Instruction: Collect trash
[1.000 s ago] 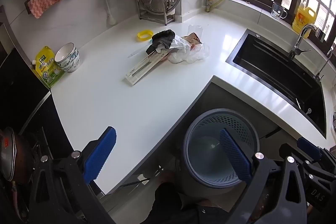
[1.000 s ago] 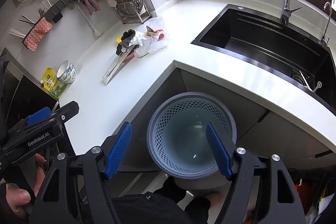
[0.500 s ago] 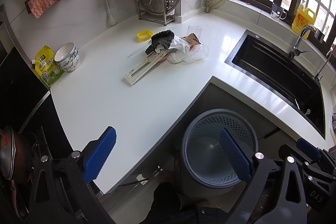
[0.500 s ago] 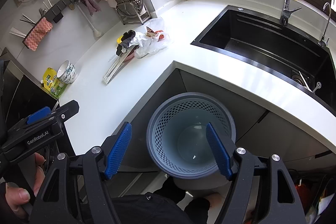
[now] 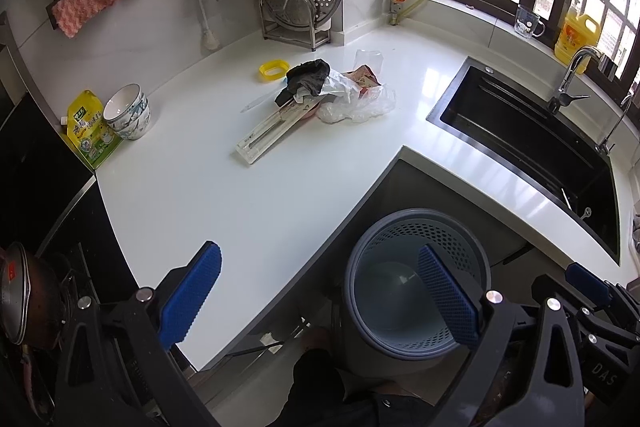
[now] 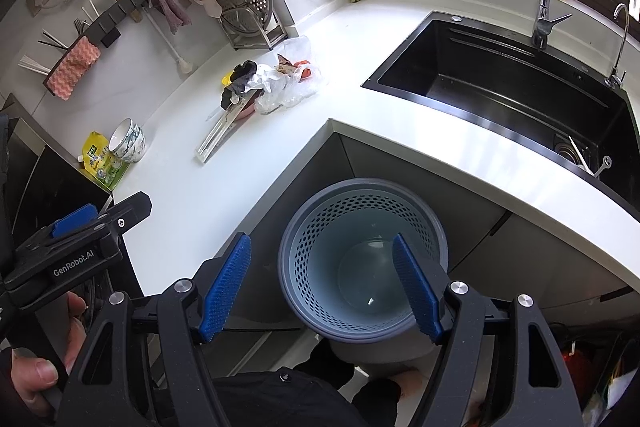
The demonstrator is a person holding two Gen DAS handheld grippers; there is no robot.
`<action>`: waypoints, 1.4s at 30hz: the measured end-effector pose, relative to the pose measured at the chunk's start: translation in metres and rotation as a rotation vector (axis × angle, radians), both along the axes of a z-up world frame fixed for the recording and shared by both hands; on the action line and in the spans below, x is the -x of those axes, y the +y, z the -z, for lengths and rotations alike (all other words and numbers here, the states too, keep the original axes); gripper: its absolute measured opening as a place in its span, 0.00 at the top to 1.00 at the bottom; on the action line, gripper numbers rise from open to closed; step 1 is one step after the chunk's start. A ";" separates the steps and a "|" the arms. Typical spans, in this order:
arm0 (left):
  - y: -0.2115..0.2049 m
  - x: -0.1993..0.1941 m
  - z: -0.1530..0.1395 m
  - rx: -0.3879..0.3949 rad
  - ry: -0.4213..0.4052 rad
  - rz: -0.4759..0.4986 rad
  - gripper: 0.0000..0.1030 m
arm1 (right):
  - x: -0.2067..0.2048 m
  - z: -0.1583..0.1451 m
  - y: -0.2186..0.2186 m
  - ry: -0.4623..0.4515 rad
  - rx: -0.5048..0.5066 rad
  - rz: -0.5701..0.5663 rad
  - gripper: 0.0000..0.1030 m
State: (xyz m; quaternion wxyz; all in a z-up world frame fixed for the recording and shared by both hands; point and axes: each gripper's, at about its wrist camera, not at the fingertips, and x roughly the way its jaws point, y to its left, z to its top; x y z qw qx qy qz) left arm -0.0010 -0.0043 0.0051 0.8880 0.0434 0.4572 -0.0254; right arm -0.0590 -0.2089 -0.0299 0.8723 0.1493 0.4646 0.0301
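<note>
Trash pile [image 5: 340, 95] sits mid-counter, about 12 o'clock from my left gripper [image 5: 320, 299] and 11 o'clock from my right gripper [image 6: 322, 285], well apart from both. It's a clump: black rag [image 5: 308, 79] on top, crumpled clear plastic bag [image 5: 356, 107] and a printed wrapper [image 5: 365, 79] at its 3 o'clock side, long flat package [image 5: 268, 137] sticking out toward 7 o'clock, yellow ring [image 5: 273, 70] just beside at 10 o'clock. Grey perforated bin [image 6: 362, 259] is on the floor below the counter [image 5: 200, 195] corner and looks empty, so I judge nothing is collected yet.

Both tongs gape wide, nothing between the pads.

My plan for the reach: go with one gripper, come down on the bag from above, pinch a bunched fold rather than a flat sheet. Film is slippery and may drag the wrapper along, fine by me. Take the long package separately, across its narrow width. Leave bowls [image 5: 128, 113] at 9 o'clock alone. Sink [image 5: 532, 147] edge at 3 o'clock, keep clear.
</note>
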 end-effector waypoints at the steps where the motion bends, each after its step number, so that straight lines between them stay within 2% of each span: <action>1: 0.000 0.000 0.000 0.001 0.001 -0.001 0.06 | 0.000 0.000 0.000 0.000 0.000 0.000 0.32; 42: -0.002 0.001 0.000 -0.001 -0.004 -0.001 0.06 | -0.001 -0.001 0.003 -0.002 0.001 -0.006 0.32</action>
